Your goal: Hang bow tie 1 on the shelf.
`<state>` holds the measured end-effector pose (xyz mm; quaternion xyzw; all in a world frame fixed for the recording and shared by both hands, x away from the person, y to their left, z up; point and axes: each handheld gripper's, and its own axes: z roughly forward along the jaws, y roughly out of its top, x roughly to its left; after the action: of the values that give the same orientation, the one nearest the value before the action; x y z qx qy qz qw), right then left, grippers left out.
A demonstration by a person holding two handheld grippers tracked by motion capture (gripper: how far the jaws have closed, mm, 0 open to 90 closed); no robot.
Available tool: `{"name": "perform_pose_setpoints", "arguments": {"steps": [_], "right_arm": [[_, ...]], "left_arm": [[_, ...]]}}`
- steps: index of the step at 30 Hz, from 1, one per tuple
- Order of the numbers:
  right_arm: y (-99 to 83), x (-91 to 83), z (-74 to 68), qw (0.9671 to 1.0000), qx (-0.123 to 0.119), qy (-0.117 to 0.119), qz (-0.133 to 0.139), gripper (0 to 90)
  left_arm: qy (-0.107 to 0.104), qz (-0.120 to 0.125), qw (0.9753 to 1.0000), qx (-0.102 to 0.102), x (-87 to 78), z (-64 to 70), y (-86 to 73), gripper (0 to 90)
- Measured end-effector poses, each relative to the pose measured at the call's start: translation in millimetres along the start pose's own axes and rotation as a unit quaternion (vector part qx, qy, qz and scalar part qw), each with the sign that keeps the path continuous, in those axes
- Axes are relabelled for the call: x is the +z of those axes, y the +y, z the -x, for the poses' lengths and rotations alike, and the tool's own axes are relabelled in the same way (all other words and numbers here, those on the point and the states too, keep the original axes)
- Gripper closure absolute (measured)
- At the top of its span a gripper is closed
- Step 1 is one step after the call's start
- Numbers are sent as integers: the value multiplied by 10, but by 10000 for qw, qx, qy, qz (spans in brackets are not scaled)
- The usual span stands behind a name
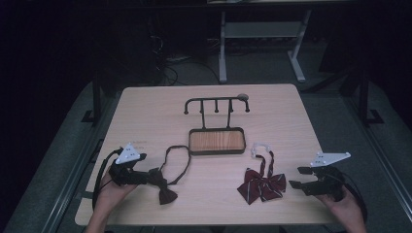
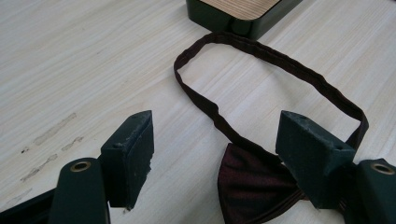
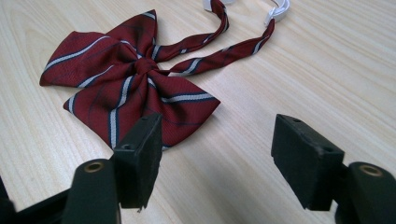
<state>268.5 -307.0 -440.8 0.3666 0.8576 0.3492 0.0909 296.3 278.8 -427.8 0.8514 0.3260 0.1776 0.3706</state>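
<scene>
Two hands enter from the near edge of a pale wooden bench [image 1: 145, 104], each holding a two-jaw claw. Left claw [image 2: 212, 156] sits wide open, low over a plain dark maroon bow tie [image 2: 252, 186]; one jaw is just beside the bow's knot, the other well to its side on bare wood, and nothing is gripped. Behind the bow, its thin neck strap [image 2: 261, 58] lies in an open loop reaching toward the stand's base.

Right claw [image 3: 217, 154] is also wide open and empty, hovering just short of a red bow tie with pale stripes [image 3: 126, 88], which lies flat at near right with its two tails and white clasp [image 3: 278, 9] trailing away.

Farther off, at the middle of the bench, a black hanger stand [image 1: 216, 104] with hooks rises from a wood-topped tray base [image 1: 216, 141].

Risk, as a judgement: closing the left claw from here may catch only one edge of the bow, so the fabric slips out or the strap drags and snags on the base. Soft cloth could also bunch and skid on the smooth bench.
</scene>
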Motion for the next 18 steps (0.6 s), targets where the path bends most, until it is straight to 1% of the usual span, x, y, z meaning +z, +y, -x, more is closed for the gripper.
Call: {"name": "perform_pose_setpoints", "arguments": {"steps": [3,7,9,10,11,12,13,15,16,18], "right_arm": [[17,3,9,10000,17,11,24,314],[38,-5,-4,9999,111,-9,-8,295],[67,-13,-16,9999,72,-53,-44,284],[90,-17,-22,9999,98,-41,-45,281],[116,-21,-27,10000,68,-20,-13,281],[144,-22,-34,10000,14,-20,-11,280],[173,-19,-42,10000,20,-31,-56,274],[224,-4,-40,9999,57,44,-157,271],[248,8,-39,9997,74,82,-201,271],[298,21,-31,9997,28,79,-218,267]], "left_arm": [[-46,-39,10000,-49,13,0,-7,281],[-46,17,10000,6,5,7,-2,276],[-29,42,10000,40,-2,5,3,276],[-54,56,10000,-12,-7,7,5,273],[-46,50,10000,44,-15,-3,13,272],[-51,73,10000,33,-24,-5,23,272],[-79,117,9999,-11,-31,-9,36,272],[-104,179,9998,-20,-35,-12,76,271],[-160,214,9996,13,-28,-9,98,268],[-142,133,9998,100,-9,8,136,267]]}}
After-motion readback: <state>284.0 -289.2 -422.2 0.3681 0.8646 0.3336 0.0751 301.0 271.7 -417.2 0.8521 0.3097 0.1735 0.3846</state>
